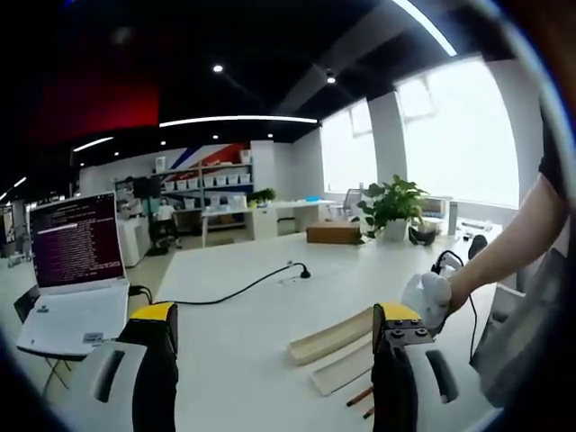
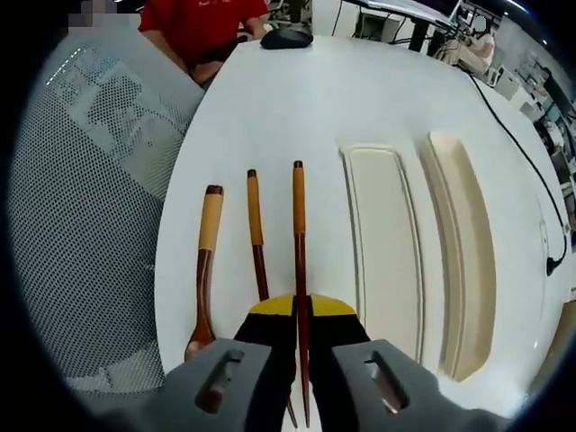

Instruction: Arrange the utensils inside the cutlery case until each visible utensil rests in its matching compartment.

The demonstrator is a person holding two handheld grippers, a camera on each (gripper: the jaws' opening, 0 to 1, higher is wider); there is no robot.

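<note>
Right gripper (image 2: 301, 317), bottom centre of the right gripper view, is clamped on one chopstick (image 2: 298, 236); a second chopstick (image 2: 256, 236) and a wooden spoon (image 2: 205, 270) lie left of it on the white table (image 2: 297, 99); the cream cutlery case (image 2: 382, 252) sits to the right; left gripper (image 1: 274, 337) stands wide, holding nothing, low in the left gripper view.

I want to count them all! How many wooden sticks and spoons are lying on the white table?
3. The spoon lies farthest left, one chopstick sits beside it, and the other chopstick is pinched in the right gripper. More could be hidden.
</note>
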